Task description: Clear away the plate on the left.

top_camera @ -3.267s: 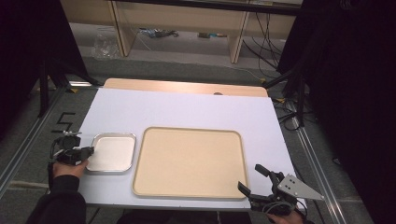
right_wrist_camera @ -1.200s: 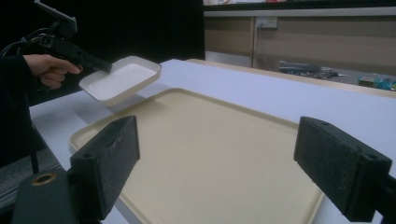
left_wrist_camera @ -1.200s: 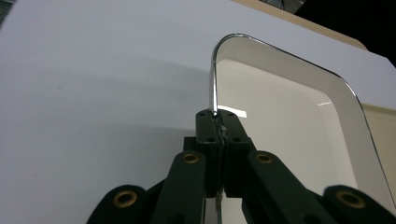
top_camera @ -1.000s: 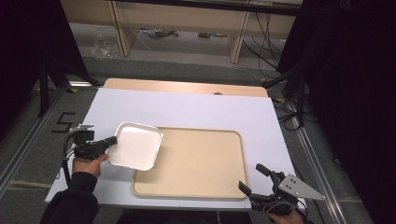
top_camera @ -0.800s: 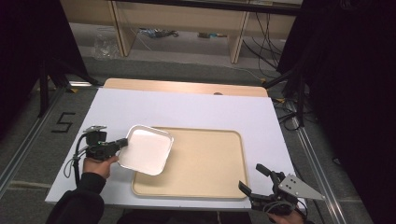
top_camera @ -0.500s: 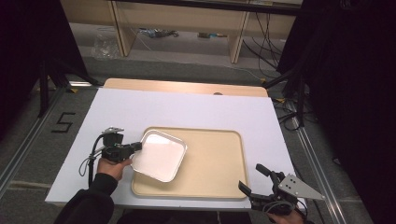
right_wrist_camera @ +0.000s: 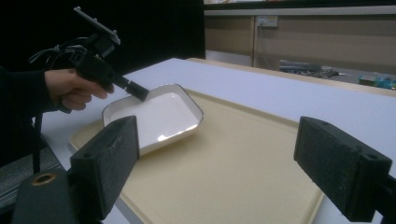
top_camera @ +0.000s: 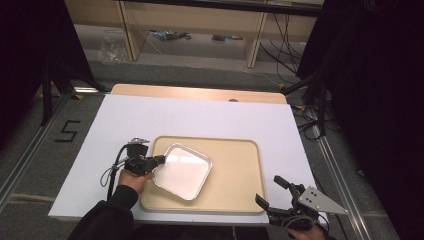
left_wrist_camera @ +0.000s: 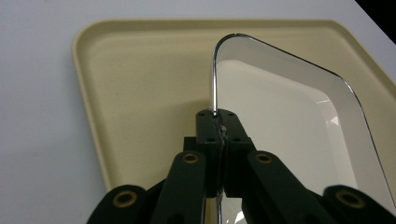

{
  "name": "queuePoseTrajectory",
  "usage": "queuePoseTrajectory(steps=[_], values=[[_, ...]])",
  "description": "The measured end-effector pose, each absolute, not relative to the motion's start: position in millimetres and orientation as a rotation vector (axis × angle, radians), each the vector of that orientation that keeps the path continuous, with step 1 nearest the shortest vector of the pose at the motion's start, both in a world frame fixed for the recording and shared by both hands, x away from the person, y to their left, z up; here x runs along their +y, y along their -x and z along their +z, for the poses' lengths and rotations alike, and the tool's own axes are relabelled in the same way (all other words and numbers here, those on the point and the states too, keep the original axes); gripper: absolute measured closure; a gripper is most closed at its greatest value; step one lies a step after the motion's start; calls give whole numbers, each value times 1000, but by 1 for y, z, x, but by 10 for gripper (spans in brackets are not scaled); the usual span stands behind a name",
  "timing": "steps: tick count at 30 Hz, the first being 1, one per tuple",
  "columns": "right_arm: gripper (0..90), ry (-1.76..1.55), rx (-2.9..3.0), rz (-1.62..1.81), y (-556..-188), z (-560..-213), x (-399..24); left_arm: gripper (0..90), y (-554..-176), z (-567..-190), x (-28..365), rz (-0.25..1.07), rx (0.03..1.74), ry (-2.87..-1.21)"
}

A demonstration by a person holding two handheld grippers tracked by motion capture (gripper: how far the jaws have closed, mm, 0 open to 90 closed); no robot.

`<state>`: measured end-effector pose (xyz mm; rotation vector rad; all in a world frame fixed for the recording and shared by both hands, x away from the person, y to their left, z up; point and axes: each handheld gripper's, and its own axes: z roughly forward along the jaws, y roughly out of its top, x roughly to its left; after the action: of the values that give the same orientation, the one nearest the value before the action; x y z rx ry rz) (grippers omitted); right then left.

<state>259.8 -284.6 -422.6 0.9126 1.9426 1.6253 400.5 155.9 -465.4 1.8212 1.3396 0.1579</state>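
left gripper: the left gripper [top_camera: 159, 159] has its jaws pinched tight on the rim of the white dish [top_camera: 182, 170]; in the left gripper view the thin metal-looking edge runs right between them.
left hand pose: the left hand [top_camera: 131, 179] comes in from the table's near-left corner, forearm angled up and to the right, gripper pointing across toward the tray, cable hanging off its back.
dish: it's over the left half of the beige tray [top_camera: 240, 190], tipped a bit, with the gripped side raised. Can't tell for sure if the far edge touches the tray yet.
step: my guess is this is the set-down part of putting the dish onto the tray.
next move: probably lower it until the dish sits flat, then let go of the rim and back out to the left without dragging it.
right gripper: the right gripper [top_camera: 276, 193] sits at the table's near-right corner, jaws spread wide and holding nothing, aimed at the tray.
table: white table [top_camera: 200, 115], the tray sits toward its near edge.
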Motion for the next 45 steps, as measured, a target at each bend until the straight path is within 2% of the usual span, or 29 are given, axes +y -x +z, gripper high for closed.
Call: queuePoseTrajectory(steps=[11, 34, 45], values=[[151, -946, 1965, 1603, -258, -422, -284, 881, -407, -473, 131, 139, 1320, -1870], [151, -902, 1947, 1636, -260, -423, -285, 879, -412, -484, 98, 58, 1323, -1863], [151, -910, 1951, 1619, -259, -422, -285, 856, -407, -487, 93, 44, 1277, -1969]])
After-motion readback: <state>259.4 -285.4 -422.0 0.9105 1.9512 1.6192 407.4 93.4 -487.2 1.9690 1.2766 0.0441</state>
